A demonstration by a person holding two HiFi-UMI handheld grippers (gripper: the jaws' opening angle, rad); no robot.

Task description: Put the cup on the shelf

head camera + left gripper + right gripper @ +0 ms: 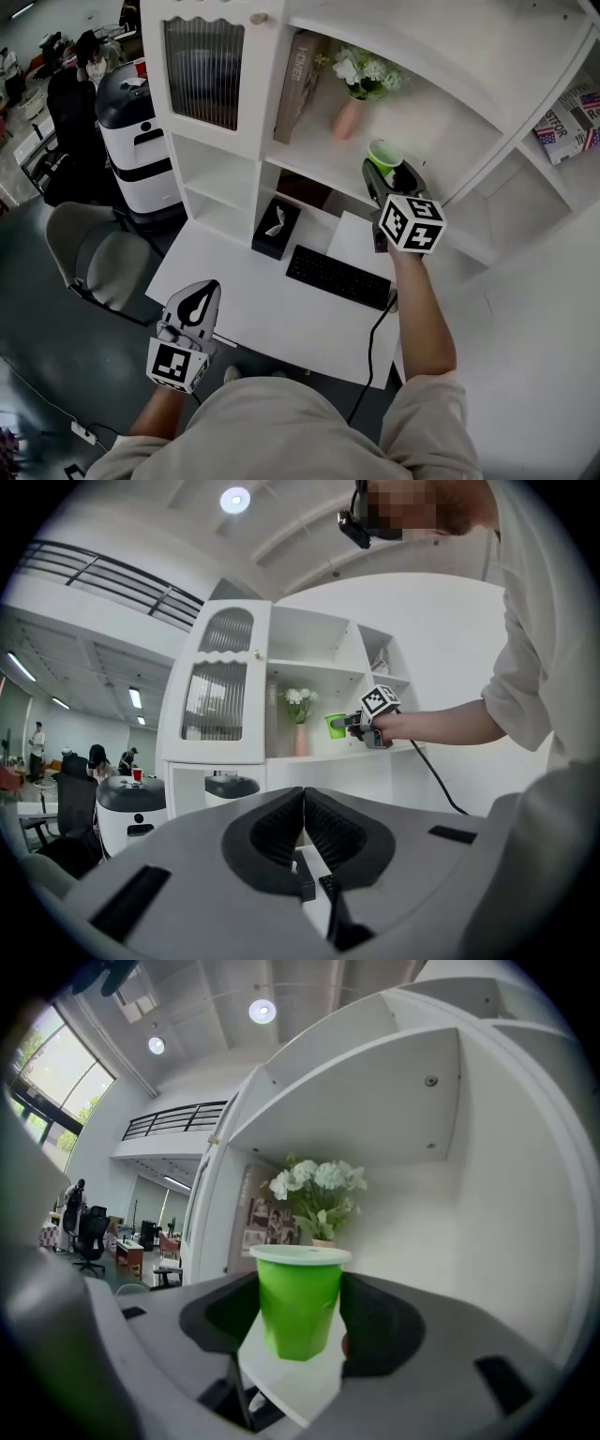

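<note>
A green cup [384, 154] with a white rim stands upright between the jaws of my right gripper [386, 171], which is shut on it. In the head view the cup hangs at the front of the white shelf [441, 117], just right of a pink vase of white flowers [349, 114]. The right gripper view shows the cup [298, 1302] with the flowers [319, 1190] behind it inside the shelf bay. I cannot tell whether the cup touches the shelf board. My left gripper [198, 300] stays low over the desk's front left edge, its jaws shut with nothing in them.
A book [298, 84] leans left of the vase. Below on the white desk [253, 314] lie a black keyboard [337, 277] and a black tissue box [277, 228]. A glass cabinet door [202, 70] is at the left. A grey chair [98, 262] stands beside the desk.
</note>
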